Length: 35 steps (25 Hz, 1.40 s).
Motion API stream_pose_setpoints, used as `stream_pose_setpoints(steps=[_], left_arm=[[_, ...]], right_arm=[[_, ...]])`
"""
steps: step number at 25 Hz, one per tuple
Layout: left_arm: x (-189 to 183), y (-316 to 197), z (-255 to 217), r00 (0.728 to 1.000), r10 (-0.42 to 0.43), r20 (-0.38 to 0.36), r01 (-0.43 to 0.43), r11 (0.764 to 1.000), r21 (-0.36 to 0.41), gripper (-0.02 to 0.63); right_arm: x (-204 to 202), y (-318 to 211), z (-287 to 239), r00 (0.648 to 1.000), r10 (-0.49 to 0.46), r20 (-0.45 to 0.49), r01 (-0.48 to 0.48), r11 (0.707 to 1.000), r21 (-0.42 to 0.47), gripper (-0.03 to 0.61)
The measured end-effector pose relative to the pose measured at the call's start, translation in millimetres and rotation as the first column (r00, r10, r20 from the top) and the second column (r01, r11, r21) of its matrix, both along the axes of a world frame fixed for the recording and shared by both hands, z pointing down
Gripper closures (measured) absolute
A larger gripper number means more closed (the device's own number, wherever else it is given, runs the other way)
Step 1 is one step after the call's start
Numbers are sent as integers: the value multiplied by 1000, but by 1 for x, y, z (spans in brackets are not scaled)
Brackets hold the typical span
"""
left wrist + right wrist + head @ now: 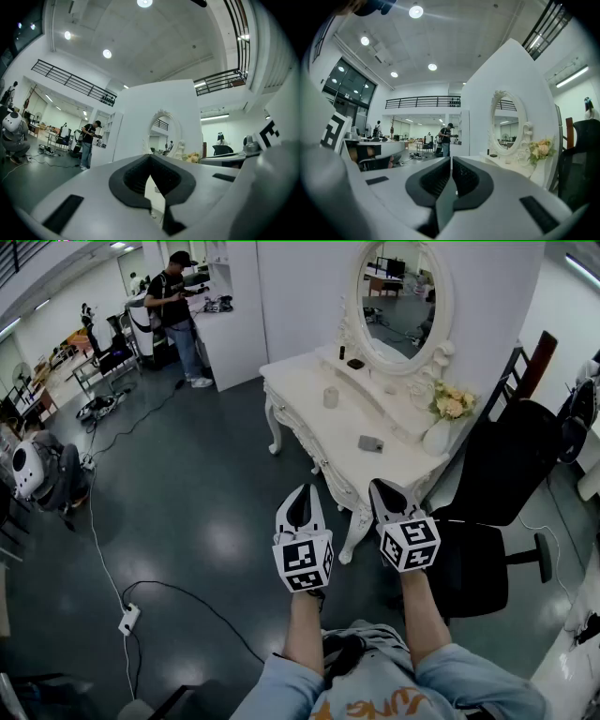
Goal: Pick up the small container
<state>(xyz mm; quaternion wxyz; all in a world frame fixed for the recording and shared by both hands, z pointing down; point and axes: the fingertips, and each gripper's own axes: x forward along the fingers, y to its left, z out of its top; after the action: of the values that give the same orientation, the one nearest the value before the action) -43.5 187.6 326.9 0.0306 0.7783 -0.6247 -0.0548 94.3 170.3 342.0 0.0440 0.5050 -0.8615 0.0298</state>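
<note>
**deskwatcher:** Small container (330,397) is that pale little cylinder standing upright on the white dressing table (300,390). It's out on the open top, roughly 12 o'clock from where the two grippers hover. Nothing's touching it, and it's well apart from both tools.

**benchlurker:** yeah, from where I'm standing the left gripper (304,489) and right gripper (379,485) are side by side over the dark floor (187,512). They're short of the table's front edge and pointing about level at it. How are the jaws?

**deskwatcher:** right one's pressed together, pads meeting in a thin line, nothing pinched. Left one's tips meet too, with a sliver of gap nearer its body, and it's empty as well.

**benchlurker:** what else is up there? I see a flat grey thing (370,443) between 4 and 5 o'clock from the container, nearer the grippers.

**deskwatcher:** yep, plus a white vase (436,437) with yellowish flowers (450,404) further out at 4 o'clock. Oval mirror (403,296) is up at 1 o'clock. A black office chair (497,512) sits just beside the table's right end, 3 o'clock from the right gripper.

**benchlurker:** also another person (178,306) standing way off at 11 o'clock, and a white power strip (128,618) on the floor at 8 o'clock.
</note>
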Motion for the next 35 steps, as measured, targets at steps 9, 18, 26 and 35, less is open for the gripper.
stream_pose_setpoints(steps=[9,18,26,35], left_arm=[[-12,-6,-7,1000,-5,-22,5,1000,31,592],[-22,-10,-11,999,14,-38,-13,999,32,592],[-19,-22,-17,996,73,-61,-70,997,43,592],[-24,-46,-43,991,113,-73,-106,990,88,592]], right_arm=[[-15,-7,0,998,-34,-43,35,999,4,549],[-41,-11,-13,995,-99,-18,99,995,16,549],[-40,-22,-29,997,-73,-36,74,996,47,549],[-27,-51,-59,999,-31,-12,32,993,118,549]])
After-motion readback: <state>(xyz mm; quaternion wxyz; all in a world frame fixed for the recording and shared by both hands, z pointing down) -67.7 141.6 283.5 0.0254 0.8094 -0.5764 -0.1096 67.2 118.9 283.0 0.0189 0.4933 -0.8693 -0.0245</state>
